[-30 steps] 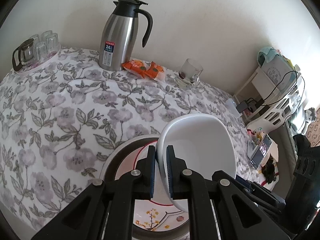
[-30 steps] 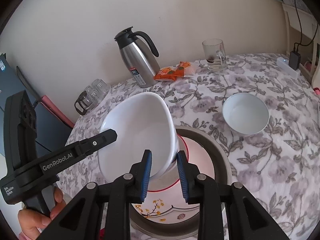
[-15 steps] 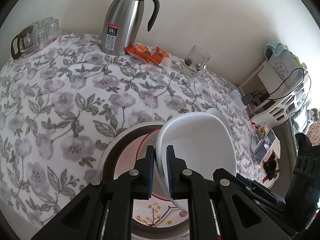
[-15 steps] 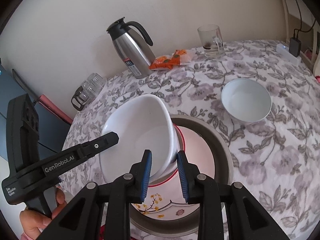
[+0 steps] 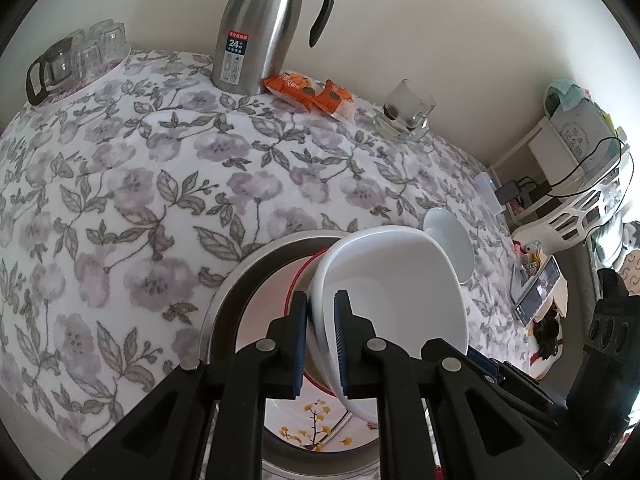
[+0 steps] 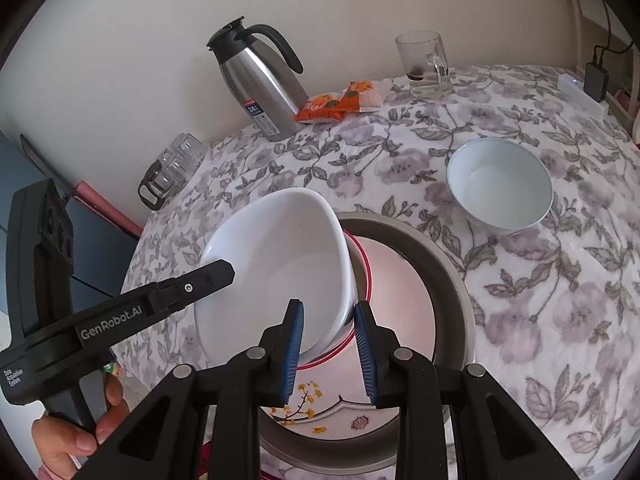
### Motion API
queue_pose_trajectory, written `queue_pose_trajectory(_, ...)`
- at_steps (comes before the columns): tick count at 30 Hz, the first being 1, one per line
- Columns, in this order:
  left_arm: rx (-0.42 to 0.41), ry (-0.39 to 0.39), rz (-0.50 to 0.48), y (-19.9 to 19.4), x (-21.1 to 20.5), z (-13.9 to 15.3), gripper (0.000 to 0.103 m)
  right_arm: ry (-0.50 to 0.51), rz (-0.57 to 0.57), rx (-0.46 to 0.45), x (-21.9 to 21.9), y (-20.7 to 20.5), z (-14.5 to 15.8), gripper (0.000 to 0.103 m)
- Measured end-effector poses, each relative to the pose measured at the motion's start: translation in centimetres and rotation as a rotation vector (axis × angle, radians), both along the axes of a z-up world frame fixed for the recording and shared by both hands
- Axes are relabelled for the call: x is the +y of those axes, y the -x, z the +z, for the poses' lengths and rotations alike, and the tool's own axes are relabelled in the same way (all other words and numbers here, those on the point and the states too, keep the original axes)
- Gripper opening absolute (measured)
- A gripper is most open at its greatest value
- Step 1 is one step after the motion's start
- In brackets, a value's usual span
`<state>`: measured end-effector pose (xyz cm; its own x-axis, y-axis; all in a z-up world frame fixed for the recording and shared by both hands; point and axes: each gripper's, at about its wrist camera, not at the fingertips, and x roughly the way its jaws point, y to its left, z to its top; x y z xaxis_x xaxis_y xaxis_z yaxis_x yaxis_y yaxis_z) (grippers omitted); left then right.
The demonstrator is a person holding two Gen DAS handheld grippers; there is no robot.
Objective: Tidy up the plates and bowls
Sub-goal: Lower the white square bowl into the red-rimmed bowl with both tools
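A large white bowl [image 5: 394,292] [image 6: 280,264] hangs tilted over a red-rimmed flower plate [image 6: 400,292] [image 5: 276,300] that lies in a wide metal dish [image 6: 448,276] [image 5: 240,276]. My left gripper [image 5: 321,340] is shut on the bowl's left rim; its arm shows in the right wrist view [image 6: 176,292]. My right gripper [image 6: 329,344] straddles the bowl's right rim with a gap between the pads [image 6: 296,340], so it is open. A smaller white bowl [image 6: 500,186] [image 5: 448,240] sits on the floral tablecloth to the right.
At the table's back stand a steel thermos jug [image 5: 256,28] [image 6: 260,84], orange snack packets [image 5: 308,92] [image 6: 340,102], a glass mug [image 5: 404,114] [image 6: 424,66] and a tray of glasses [image 5: 72,64] [image 6: 168,168]. A shelf with cables [image 5: 568,176] stands right of the table.
The large bowl has come lower and nearer the red-rimmed plate, both grippers moving with it. The small bowl has come into the left wrist view.
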<state>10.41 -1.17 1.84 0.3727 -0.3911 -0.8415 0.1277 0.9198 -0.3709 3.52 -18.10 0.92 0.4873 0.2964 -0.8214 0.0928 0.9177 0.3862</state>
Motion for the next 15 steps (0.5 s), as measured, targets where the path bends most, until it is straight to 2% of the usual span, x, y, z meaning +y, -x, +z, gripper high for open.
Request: queue_pose_trajectory(15,0.005,0.004,0.011,-0.28,0.27,-0.16,0.012,-0.002,0.000,-0.010,-0.07,-0.06,0.09,0.029)
